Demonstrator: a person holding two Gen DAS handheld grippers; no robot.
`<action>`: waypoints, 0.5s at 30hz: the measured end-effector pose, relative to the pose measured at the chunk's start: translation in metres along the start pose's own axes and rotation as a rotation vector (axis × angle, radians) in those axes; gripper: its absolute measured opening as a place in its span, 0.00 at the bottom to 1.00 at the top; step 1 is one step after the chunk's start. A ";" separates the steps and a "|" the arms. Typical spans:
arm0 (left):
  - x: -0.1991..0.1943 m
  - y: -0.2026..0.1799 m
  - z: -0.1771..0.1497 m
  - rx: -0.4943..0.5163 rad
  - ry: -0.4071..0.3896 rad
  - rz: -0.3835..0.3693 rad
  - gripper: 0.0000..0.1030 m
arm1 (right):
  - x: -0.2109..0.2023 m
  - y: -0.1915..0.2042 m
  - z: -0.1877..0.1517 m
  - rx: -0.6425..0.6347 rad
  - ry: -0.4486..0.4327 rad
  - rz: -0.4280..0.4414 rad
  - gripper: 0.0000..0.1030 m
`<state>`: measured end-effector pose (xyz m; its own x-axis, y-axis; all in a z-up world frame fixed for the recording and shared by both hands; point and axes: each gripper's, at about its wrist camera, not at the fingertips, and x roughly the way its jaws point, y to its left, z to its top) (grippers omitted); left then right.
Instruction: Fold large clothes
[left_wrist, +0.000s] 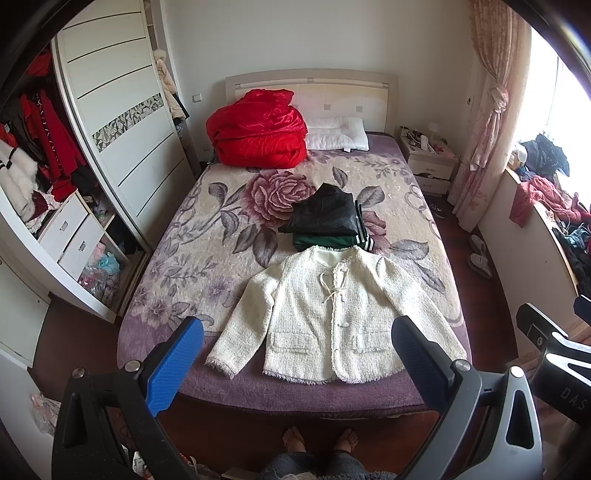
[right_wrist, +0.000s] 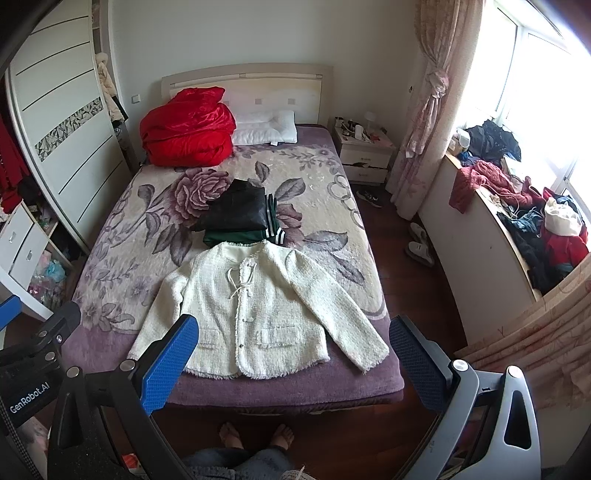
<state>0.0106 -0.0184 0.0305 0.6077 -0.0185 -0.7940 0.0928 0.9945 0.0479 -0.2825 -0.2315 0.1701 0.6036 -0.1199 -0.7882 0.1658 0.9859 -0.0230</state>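
Note:
A white tweed jacket (left_wrist: 325, 314) lies flat, front up and sleeves spread, at the foot of the bed (left_wrist: 207, 384); it also shows in the right wrist view (right_wrist: 258, 314). Behind it sits a stack of folded clothes, black on top (left_wrist: 325, 214) and green below (left_wrist: 325, 240). My left gripper (left_wrist: 297, 343) is open and empty, held above the foot of the bed in front of the jacket. My right gripper (right_wrist: 293, 343) is open and empty, at about the same height, to the right of the left one.
A red quilt (left_wrist: 258, 129) and a white pillow (left_wrist: 338, 134) lie at the headboard. An open wardrobe (left_wrist: 55, 192) stands on the left. A nightstand (right_wrist: 364, 155) and a clothes-covered window ledge (right_wrist: 517, 214) are on the right. Slippers (right_wrist: 419, 243) lie on the floor. The person's feet (right_wrist: 255, 437) are at the bed's foot.

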 end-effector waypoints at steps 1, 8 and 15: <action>0.000 0.000 0.000 0.000 0.000 -0.001 1.00 | 0.000 0.000 0.000 0.000 0.000 0.001 1.00; -0.001 -0.002 0.002 0.003 -0.003 -0.004 1.00 | 0.002 -0.004 -0.002 0.005 -0.001 0.006 1.00; -0.002 -0.001 0.003 0.001 -0.006 -0.006 1.00 | 0.001 -0.005 -0.002 0.009 -0.003 0.011 1.00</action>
<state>0.0118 -0.0194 0.0338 0.6118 -0.0249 -0.7906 0.0968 0.9943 0.0436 -0.2844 -0.2362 0.1681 0.6075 -0.1096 -0.7867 0.1662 0.9860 -0.0090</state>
